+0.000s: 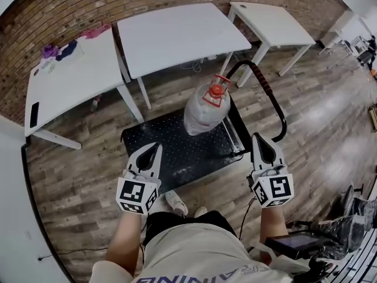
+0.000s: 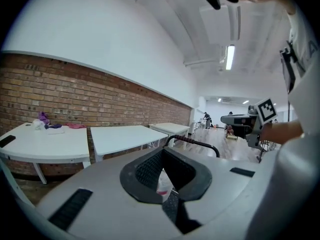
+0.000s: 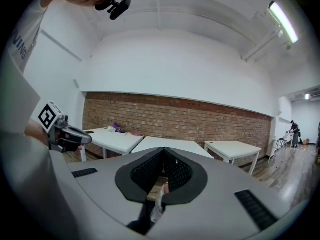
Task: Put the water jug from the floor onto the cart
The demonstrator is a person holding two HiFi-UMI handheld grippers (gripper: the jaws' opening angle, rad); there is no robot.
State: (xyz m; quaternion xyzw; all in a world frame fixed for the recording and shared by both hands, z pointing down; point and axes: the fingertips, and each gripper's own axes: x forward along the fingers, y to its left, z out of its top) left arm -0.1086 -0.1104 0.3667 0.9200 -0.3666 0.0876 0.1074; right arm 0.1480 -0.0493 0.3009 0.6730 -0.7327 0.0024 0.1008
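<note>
Sitting on the cart: water jug upright, both tongs empty

A wood-plank floor [image 1: 318, 117] runs up to a brick wall [image 1: 88, 5], where three white tables [image 1: 177, 34] stand in a row. Nearer the camera, a black cart [image 1: 188, 153] sits low on the floor, its curved handle [image 1: 263, 82] rising at the right end. The water jug [image 1: 203, 114], clear with a red cap [image 1: 217, 90], stands upright on the cart's deck, close to the handle. The left gripper [image 1: 156, 147] hangs over the deck's near left corner and the right gripper [image 1: 260, 138] beside the handle's base, both apart from the jug. Each one's jaws are pressed together, with nothing pinched between them. A dark phone [image 1: 33, 114] lies on the leftmost table.
</note>
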